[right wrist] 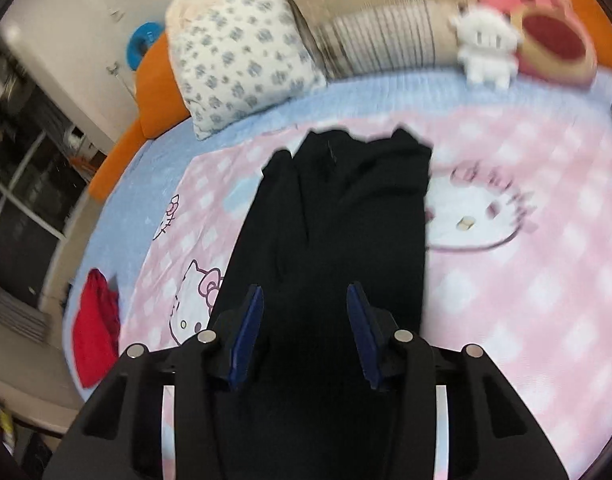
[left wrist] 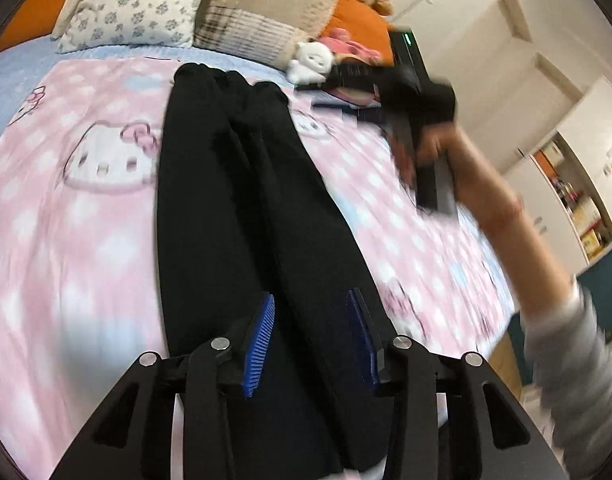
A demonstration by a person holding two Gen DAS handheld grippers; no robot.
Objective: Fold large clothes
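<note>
Black trousers point(left wrist: 242, 208) lie lengthwise on the bed point(left wrist: 66, 240), legs stacked one over the other, a layout that looks ready for a crosswise fold. The left gripper point(left wrist: 311, 340) hovers over the near end, released, ribbed blue pads spread wide. The right gripper point(right wrist: 306, 336), likewise released, hangs above the same soft, matte cloth. Pink cartoon-cat bedding beneath looks smooth; pillows point(right wrist: 242, 48) sit well beyond.

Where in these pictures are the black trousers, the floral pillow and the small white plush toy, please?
black trousers point(left wrist: 234, 200): left wrist view, on the middle of the legs.
floral pillow point(right wrist: 242, 56): right wrist view, on the middle of its face.
white plush toy point(right wrist: 485, 46): right wrist view, on its body.
</note>
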